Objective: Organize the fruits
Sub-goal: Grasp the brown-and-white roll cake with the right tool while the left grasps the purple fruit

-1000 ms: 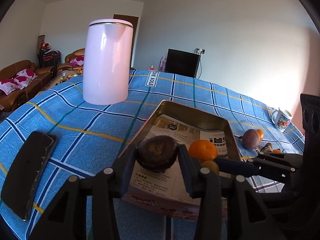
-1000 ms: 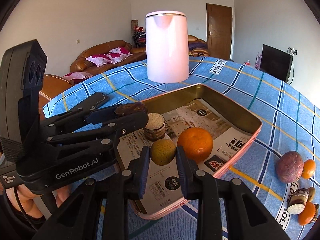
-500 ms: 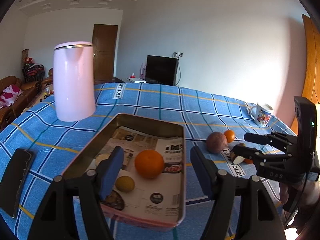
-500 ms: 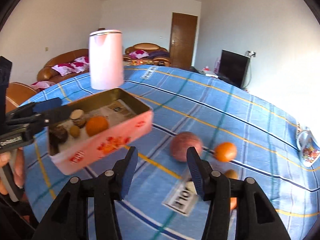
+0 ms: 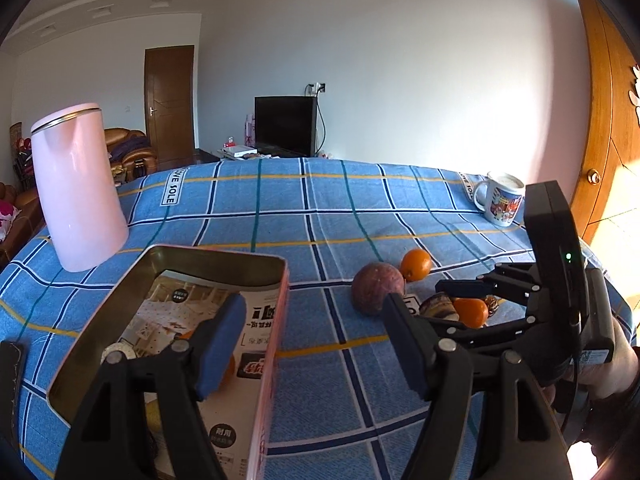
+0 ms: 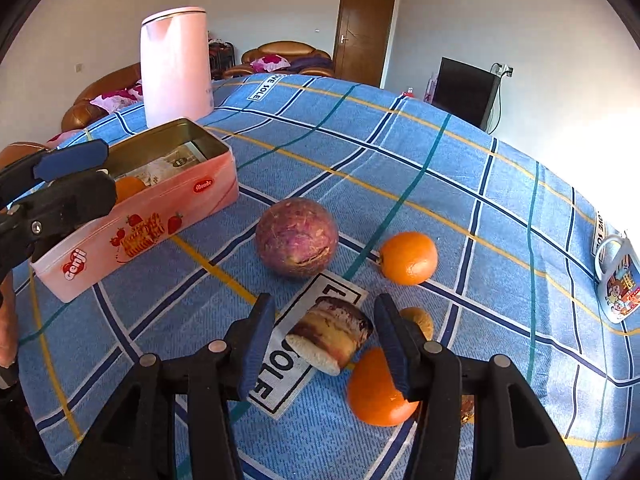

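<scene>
A pink tin (image 5: pixel 276 320) lined with newspaper sits at the table's left; it also shows in the right wrist view (image 6: pixel 132 236) with an orange inside. My left gripper (image 5: pixel 316 344) is open and empty over the tin's right edge. My right gripper (image 6: pixel 324 340) is open, its pads on either side of a brown cut fruit piece (image 6: pixel 330 334) lying on the cloth. A purple round fruit (image 6: pixel 297 237), an orange (image 6: pixel 409 258) and a nearer orange (image 6: pixel 376 392) lie around it. The right gripper (image 5: pixel 460 304) shows in the left view.
A tall pink kettle (image 5: pixel 76 188) stands behind the tin. A printed mug (image 5: pixel 500 200) stands at the far right edge of the blue checked tablecloth (image 5: pixel 320 208). A dark flat object (image 5: pixel 10 376) lies at the left edge.
Both grippers let go of their fruits in the tin and opened. The right gripper swung right to the loose fruits and now straddles the cut piece. The left turned right.
</scene>
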`<state>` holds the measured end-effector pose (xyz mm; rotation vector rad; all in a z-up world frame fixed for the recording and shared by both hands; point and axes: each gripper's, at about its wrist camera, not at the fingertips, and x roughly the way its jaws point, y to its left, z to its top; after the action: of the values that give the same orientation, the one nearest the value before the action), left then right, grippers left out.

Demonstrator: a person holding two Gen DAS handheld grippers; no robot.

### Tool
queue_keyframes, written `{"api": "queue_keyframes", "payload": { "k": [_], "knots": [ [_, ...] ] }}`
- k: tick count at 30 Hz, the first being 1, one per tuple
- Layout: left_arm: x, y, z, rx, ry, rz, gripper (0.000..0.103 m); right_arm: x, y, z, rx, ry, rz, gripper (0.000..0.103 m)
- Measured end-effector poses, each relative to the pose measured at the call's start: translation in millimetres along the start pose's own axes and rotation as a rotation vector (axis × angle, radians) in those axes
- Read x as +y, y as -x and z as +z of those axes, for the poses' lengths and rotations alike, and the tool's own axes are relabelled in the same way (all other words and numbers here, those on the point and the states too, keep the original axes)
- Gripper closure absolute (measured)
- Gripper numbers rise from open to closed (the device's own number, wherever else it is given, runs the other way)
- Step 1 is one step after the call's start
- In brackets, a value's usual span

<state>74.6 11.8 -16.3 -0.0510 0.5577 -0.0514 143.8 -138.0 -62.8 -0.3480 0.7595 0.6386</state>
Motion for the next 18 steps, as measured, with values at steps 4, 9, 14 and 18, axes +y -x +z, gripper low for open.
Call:
{"api": "queue_keyframes", "payload": {
  "k": [4,9,14,18],
  "knots": [
    [-6,-5,2,0.013,-0.011,-0.004,0.030,-5,-7,0,0.041,-0.011,0.005,0.050],
    [-16,-18,4,0.040,-0.025,-0.004,0.030,-4,-4,0,0.036,-0.002,-0.009,0.057],
    [-26,-29,7,0.054,-0.026,-0.008,0.030,-12,15,-3,-0.058,-0.042,-0.003,0.058],
    [-38,-41,10,0.069,-0.043,-0.012,0.030,-31,38,-9,-0.166,-0.151,-0.032,0.058]
  ]
}}
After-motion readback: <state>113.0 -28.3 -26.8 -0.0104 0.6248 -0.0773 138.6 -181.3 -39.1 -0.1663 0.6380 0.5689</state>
